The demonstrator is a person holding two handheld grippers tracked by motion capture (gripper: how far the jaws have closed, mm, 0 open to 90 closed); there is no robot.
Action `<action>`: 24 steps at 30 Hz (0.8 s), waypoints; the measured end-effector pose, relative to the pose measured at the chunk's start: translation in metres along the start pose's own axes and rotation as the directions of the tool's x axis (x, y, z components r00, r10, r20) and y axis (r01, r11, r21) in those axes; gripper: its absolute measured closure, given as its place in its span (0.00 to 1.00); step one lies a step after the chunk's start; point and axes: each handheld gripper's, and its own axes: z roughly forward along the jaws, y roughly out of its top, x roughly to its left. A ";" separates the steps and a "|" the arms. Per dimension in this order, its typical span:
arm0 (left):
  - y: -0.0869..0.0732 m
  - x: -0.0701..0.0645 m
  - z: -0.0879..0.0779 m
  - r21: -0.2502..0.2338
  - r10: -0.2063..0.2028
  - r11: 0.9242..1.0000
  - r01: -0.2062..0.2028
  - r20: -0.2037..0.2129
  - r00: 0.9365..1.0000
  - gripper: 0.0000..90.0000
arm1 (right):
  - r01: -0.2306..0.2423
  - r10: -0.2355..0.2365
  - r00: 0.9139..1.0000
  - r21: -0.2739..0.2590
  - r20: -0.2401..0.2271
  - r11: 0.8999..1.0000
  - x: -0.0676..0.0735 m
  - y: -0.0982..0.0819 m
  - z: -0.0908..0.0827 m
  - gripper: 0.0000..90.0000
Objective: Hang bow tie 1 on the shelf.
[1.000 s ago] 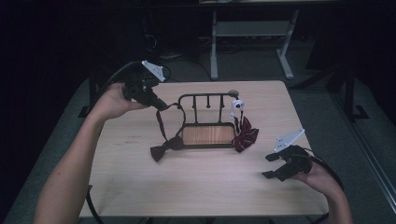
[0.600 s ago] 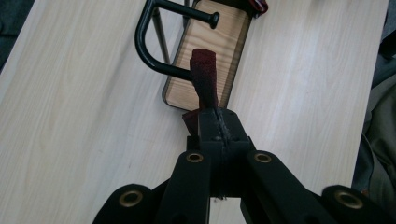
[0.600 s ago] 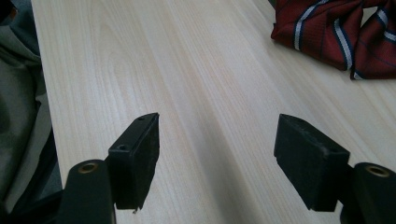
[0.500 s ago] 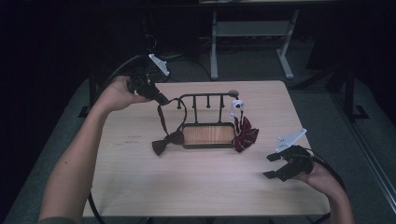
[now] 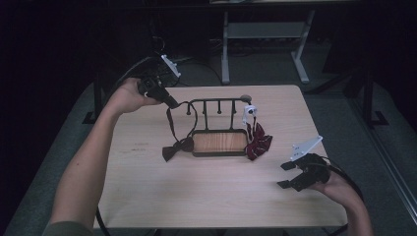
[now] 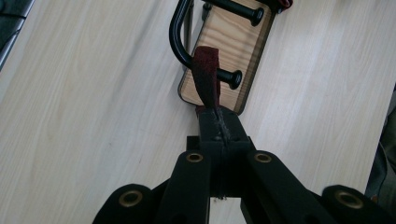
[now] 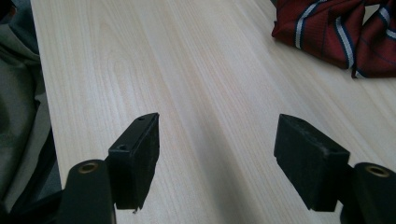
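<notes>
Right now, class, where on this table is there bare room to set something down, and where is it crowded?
Free: the wide near strip of the table between the rack and the front edge, left of the open right gripper; also the far right corner. Crowded: around the rack, with the dark bow tie, the striped bow tie and the left gripper clamping a strap.

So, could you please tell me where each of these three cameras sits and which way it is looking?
High view: fixed above the person's side, looking forward and down on the table; both forearms, the left gripper and right gripper show.
Left gripper view: rides the left gripper, looking along shut jaws that pinch a dark red strap draped over the rack.
Right gripper view: rides the right gripper, looking between open jaws across the tabletop at a striped bow tie.
Shared: the high and left gripper views both show the rack; the high and right gripper views both show the striped bow tie.
</notes>
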 end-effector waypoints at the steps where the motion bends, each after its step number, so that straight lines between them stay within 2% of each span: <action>1: 0.000 0.001 0.001 0.006 -0.006 1.000 0.006 -0.002 1.000 1.00 | 0.000 0.000 1.000 0.000 0.001 1.000 0.000 0.000 0.000 0.34; 11: 0.000 0.004 0.005 0.036 -0.019 0.999 0.019 -0.016 1.000 0.99 | -0.005 0.005 1.000 -0.003 0.001 1.000 0.002 0.000 -0.001 0.34; 15: 0.000 0.004 0.011 0.084 -0.022 0.996 0.025 -0.040 0.999 0.93 | -0.005 0.005 1.000 -0.005 0.002 1.000 0.002 0.000 -0.001 0.34; 18: -0.001 0.004 0.012 0.078 -0.033 0.996 0.036 -0.045 0.998 0.91 | -0.003 0.003 1.000 -0.003 0.006 1.000 0.002 0.000 -0.001 0.34; 24: -0.001 -0.001 0.010 0.078 -0.017 0.997 0.020 -0.046 0.999 0.89 | 0.008 -0.008 1.000 -0.005 0.014 1.000 0.003 0.001 -0.003 0.34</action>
